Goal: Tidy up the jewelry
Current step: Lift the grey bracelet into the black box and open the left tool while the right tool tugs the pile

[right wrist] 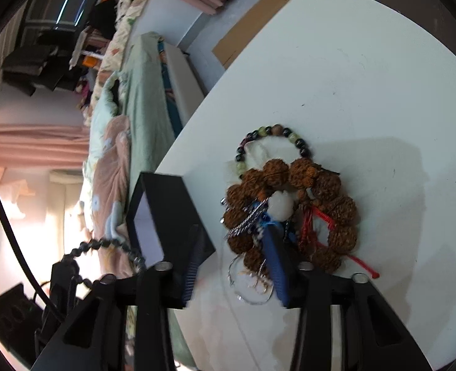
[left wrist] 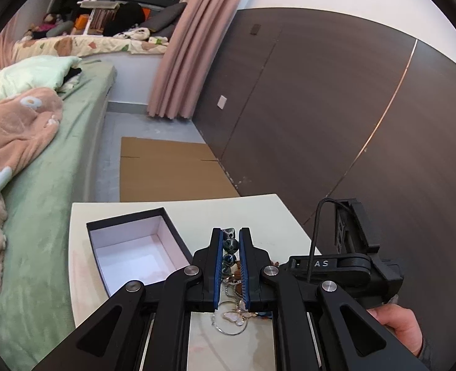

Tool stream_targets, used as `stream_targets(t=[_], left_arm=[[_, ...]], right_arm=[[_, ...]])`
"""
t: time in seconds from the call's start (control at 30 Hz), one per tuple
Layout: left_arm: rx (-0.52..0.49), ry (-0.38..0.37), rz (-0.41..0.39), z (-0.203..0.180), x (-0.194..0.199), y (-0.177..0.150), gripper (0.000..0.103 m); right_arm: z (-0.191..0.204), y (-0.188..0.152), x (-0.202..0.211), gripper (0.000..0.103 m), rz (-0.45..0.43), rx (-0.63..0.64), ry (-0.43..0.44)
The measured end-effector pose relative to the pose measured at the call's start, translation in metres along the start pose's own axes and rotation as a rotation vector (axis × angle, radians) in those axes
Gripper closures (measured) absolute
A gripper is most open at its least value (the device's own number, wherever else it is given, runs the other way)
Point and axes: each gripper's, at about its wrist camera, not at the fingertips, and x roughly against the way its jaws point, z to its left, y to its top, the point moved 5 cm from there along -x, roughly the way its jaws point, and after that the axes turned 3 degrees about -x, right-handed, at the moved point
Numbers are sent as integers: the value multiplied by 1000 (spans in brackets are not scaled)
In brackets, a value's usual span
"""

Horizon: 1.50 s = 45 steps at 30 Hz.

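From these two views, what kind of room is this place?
Most likely a home bedroom: a bed with a green sheet and a peach floral blanket, pink curtains, and a small white table beside the bed.

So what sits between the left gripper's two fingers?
A string of dark beads, clamped between the left gripper fingers; the left wrist view shows it.

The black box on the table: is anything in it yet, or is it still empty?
Empty as far as shown: the black box is lidless, its visible white floor bare. The left gripper holds the dark bead bracelet outside it.
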Motion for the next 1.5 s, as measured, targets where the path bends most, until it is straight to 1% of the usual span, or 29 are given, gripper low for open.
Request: stream_targets(t=[0.07, 0.33, 0.37, 0.4, 0.43, 0.5, 0.53, 0.57, 0.63, 0.67, 0.8, 0.9, 1.03, 1.1, 1.3, 1.47, 1.5], left_arm=[[9, 2, 2, 3, -1, 1, 93], [24, 14, 5, 11, 2, 2, 93], [22, 16, 5, 12, 4, 2, 93], [20, 19, 4, 12, 5, 1, 93], [19, 21, 4, 12, 6, 1, 93], [19, 25, 1, 12, 10, 1, 93], [20, 27, -3, 12, 13, 2, 93], [21, 31, -8, 13, 16, 2, 93], [24, 36, -17, 14, 21, 3, 93], [26, 40, -23, 16, 24, 3, 93], [31, 55, -28, 17, 33, 3, 93], [16, 63, -44, 15, 43, 3, 93], [25, 68, -67, 18, 52, 4, 93], [32, 73, -63, 21, 53, 2, 93], [37, 85, -55, 27, 55, -3, 93], [47, 88, -61, 32, 60, -3, 93], [50, 88, -62, 33, 60, -3, 93]], right_arm=[[-2, 2, -3, 73, -3, -23, 7], [-5, 6, -6, 73, -50, -100, 12], [-4, 6, -6, 75, -57, -109, 15], [-6, 6, -6, 78, -63, -119, 12], [-9, 5, -5, 84, -68, -123, 1], [-11, 5, -2, 98, -77, -123, 23], [-11, 4, -1, 99, -80, -118, 12], [-10, 4, 3, 99, -93, -109, 9], [-5, 2, 8, 99, -103, -91, 31], [1, 1, 15, 99, -115, -72, 58], [23, -6, 37, 99, -183, 17, 114], [39, -11, 52, 99, -218, 67, 166], [55, -18, 65, 99, -232, 116, 230], [65, -23, 73, 99, -237, 144, 262], [96, -44, 107, 99, -294, 252, 361], [117, -54, 132, 99, -334, 314, 397], [122, -55, 137, 99, -344, 330, 391]])
